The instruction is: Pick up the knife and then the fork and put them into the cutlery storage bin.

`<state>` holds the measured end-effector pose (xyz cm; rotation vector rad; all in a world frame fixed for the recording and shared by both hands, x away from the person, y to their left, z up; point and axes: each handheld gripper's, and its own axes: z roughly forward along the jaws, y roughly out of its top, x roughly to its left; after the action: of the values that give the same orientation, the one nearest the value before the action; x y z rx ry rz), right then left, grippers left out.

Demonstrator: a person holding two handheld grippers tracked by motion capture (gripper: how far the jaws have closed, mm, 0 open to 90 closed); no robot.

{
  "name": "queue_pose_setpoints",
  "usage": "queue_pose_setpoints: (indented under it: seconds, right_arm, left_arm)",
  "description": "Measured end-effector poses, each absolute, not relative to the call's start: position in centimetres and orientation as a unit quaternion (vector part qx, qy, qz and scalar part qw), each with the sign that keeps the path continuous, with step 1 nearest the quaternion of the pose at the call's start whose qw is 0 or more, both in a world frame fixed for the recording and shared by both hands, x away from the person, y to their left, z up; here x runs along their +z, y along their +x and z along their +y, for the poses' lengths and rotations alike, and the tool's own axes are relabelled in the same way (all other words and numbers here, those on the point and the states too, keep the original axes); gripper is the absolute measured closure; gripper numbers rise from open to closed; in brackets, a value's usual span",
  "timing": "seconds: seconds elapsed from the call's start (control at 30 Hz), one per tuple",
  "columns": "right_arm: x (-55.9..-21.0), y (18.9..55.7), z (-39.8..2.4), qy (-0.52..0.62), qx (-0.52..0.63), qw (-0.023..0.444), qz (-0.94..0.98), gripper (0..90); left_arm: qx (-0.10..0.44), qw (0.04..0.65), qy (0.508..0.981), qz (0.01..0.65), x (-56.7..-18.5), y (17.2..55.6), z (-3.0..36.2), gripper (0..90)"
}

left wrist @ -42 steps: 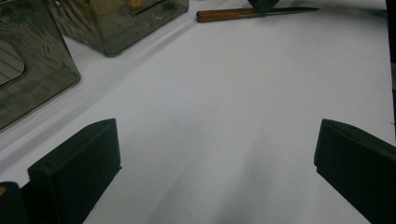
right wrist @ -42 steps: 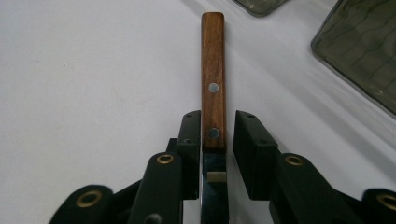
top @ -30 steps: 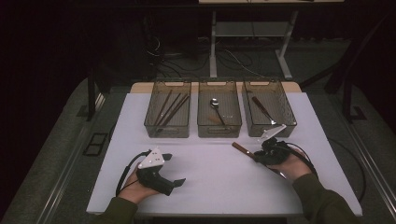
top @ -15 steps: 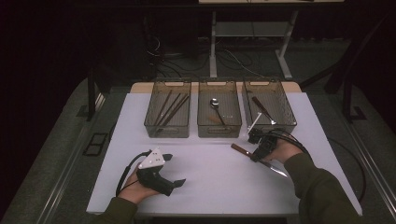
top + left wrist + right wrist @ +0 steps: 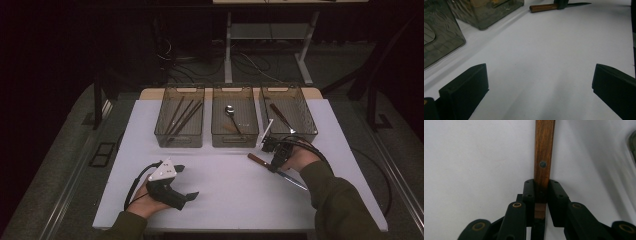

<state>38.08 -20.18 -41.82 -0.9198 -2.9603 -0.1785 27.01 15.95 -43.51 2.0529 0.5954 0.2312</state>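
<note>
Your right gripper [image 5: 274, 159] sits right of centre in the high view, just below the right bin [image 5: 288, 112]; its jaws have just been closing and now clamp the knife [image 5: 274, 168]. In the right gripper view the pads [image 5: 529, 191] press on both sides of the wooden handle [image 5: 544, 152], which runs straight up from the jaws to the top edge of the frame, with one rivet showing at mid-height. In the high view the knife lies slantwise on the white table [image 5: 230, 200]: the handle end points toward the upper left, just below the gap between the middle bin [image 5: 234, 122] and the right bin, and the blade [image 5: 292, 181] reaches toward the lower right, past your hand. Whether the knife rests on the table or hangs just above it cannot be told. Your left gripper [image 5: 186, 181] rests at the lower left of the high view, well apart from the knife, with its jaws wide open and nothing between them; the left gripper view shows bare table between the two black pads [image 5: 466, 87] and the knife at the top edge of that frame. The left bin [image 5: 180, 122] holds several dark sticks, the middle bin a spoon [image 5: 231, 116], and the right bin one dark utensil [image 5: 281, 116].
</note>
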Motion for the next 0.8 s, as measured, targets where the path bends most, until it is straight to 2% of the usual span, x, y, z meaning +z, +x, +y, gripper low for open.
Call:
queue_pose_setpoints:
  seconds: [0.47,0.8]
  right_arm:
    - [-39.1,37.0,-24.2,-0.335,-0.205,-0.002,-0.92,76.8]
    - [-38.2,35.7,-27.3,-0.368,-0.303,-0.035,-0.879,76.8]
  left_arm:
    - [0.095,0.476,0.84,0.245,-43.5,27.0,15.9,0.0]
    - [0.095,0.476,0.84,0.245,-43.5,27.0,15.9,0.0]
